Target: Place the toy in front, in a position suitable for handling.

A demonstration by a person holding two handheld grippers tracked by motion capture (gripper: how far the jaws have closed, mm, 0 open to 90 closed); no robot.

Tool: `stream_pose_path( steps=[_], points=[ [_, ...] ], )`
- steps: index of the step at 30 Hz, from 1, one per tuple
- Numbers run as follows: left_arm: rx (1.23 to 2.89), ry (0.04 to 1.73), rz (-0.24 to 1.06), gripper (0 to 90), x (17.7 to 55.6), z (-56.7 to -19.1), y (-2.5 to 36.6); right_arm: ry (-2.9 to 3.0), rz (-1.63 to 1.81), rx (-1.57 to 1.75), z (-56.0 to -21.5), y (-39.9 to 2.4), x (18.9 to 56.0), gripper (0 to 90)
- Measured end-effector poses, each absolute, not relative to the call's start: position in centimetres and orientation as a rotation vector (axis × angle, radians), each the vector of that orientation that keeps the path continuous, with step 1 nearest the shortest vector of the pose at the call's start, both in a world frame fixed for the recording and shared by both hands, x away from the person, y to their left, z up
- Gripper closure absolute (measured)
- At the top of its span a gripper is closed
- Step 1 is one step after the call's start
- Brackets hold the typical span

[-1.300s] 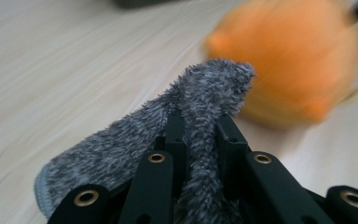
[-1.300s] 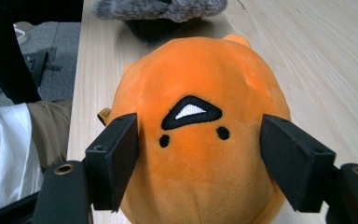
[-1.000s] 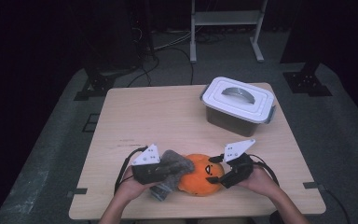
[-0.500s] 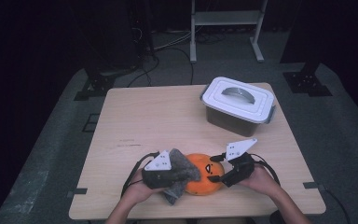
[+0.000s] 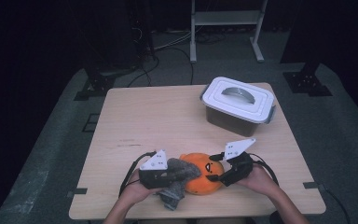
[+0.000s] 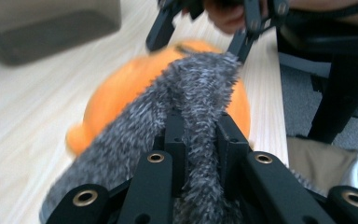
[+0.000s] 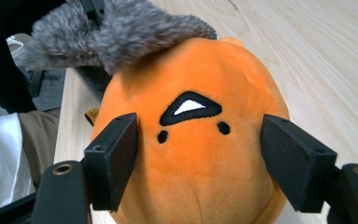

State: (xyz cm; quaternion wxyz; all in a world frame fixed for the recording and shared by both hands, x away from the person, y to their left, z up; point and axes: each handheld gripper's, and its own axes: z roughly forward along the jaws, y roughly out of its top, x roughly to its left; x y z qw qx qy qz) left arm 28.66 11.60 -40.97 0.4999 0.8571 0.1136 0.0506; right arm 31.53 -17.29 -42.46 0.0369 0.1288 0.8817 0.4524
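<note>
An orange plush toy (image 5: 206,183) (image 7: 191,177) lies near the table's front edge. My left gripper (image 5: 186,171) (image 6: 200,126) comes in from its left and is shut on a grey fuzzy cloth (image 5: 175,195) (image 6: 200,79). The cloth drapes over the toy's left side (image 6: 121,88), and its tuft (image 7: 121,32) rests on top of the toy. My right gripper (image 5: 216,170) (image 7: 198,140) stands at the toy's right, jaws wide, with both pads pressed against the sides of its face. The left gripper view also shows those right jaws (image 6: 200,32) behind the toy.
A lidded white and grey container (image 5: 237,105) (image 6: 51,23) stands at the back right of the wooden table (image 5: 144,121). The person's hands and lap are at the front edge. Cables trail from both grippers.
My left gripper has shifted a little to the right and drawn the grey cloth further over the orange toy. The right gripper and the toy have kept still.
</note>
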Motion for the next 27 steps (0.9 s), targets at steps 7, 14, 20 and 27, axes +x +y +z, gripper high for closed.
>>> stream_pose_path(
  steps=[7, 14, 20, 27],
  points=[
    [2.092, 0.300, 0.094, 78.0, 29.0, -42.1, 11.4, 2.691, 1.398, 0.391, -41.8, -17.8, 31.3, 25.2],
    [2.093, 0.331, 0.101, 78.0, 29.0, -42.6, 12.4, 2.696, 1.377, 0.406, -41.7, -19.0, 30.7, 23.1],
    [2.101, 0.331, 0.131, 77.9, 29.0, -42.2, 12.4, 2.717, 1.330, 0.405, -42.6, -17.6, 30.8, 27.9],
    [2.084, 0.283, 0.146, 77.7, 28.4, -41.0, 12.0, 2.711, 1.301, 0.379, -42.4, -15.7, 31.2, 35.4]
  ],
)
